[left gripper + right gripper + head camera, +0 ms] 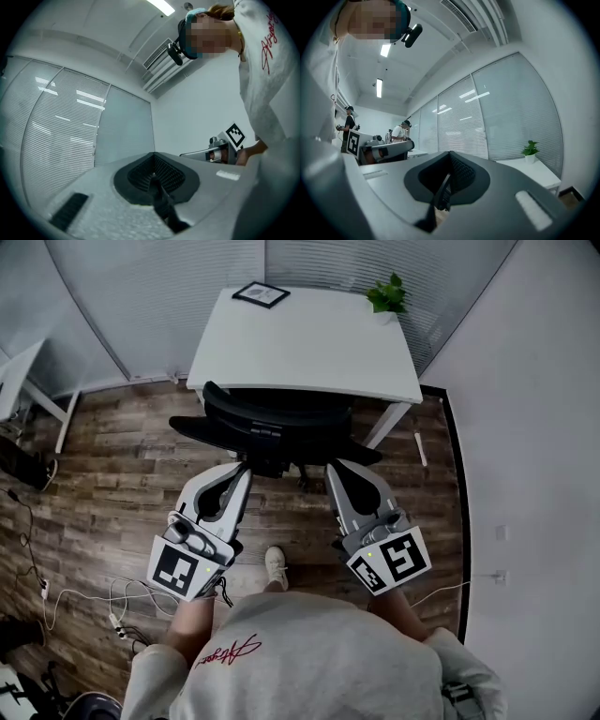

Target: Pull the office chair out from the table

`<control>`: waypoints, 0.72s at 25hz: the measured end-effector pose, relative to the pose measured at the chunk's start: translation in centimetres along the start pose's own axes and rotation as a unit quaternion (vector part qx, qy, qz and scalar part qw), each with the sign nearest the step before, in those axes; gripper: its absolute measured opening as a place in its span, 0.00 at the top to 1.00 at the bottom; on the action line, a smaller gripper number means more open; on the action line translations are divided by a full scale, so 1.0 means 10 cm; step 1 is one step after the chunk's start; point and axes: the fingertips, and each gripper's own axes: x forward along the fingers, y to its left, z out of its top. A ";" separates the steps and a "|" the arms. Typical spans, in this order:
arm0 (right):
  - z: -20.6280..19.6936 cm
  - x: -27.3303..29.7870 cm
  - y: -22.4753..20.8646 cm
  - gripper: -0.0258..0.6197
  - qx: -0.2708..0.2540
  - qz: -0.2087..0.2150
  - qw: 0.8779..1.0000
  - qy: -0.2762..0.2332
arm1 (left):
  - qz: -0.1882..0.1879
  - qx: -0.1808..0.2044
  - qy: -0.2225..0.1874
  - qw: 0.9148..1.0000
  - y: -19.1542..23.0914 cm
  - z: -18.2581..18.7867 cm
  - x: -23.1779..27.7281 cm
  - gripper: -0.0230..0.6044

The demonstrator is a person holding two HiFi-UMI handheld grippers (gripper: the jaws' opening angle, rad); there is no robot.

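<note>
Chair [281, 418], only one, stands pushed in at the single white table [309, 352]. Two grippers, left [246, 470] and right [330, 470], both have jaws pressed together and empty, with tips just beside the chair's back.

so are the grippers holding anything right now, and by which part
Nothing is held. The left gripper and right gripper both have their jaws shut on nothing, tips close to the back of the office chair.

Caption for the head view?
Both shut, left gripper and right gripper face the office chair tucked at the white table.
</note>
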 end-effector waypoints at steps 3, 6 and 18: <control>-0.02 0.17 -0.06 0.96 0.002 -0.004 1.000 0.000 | 0.002 0.000 0.004 1.000 0.20 -0.04 0.06 0.98; -0.02 0.34 -0.13 0.96 0.001 -0.009 1.000 0.000 | -0.003 0.001 0.012 1.000 0.38 -0.10 0.12 0.98; -0.11 0.55 -0.36 0.96 0.016 -0.010 1.000 0.008 | -0.005 -0.004 0.028 1.000 0.63 -0.25 0.34 0.98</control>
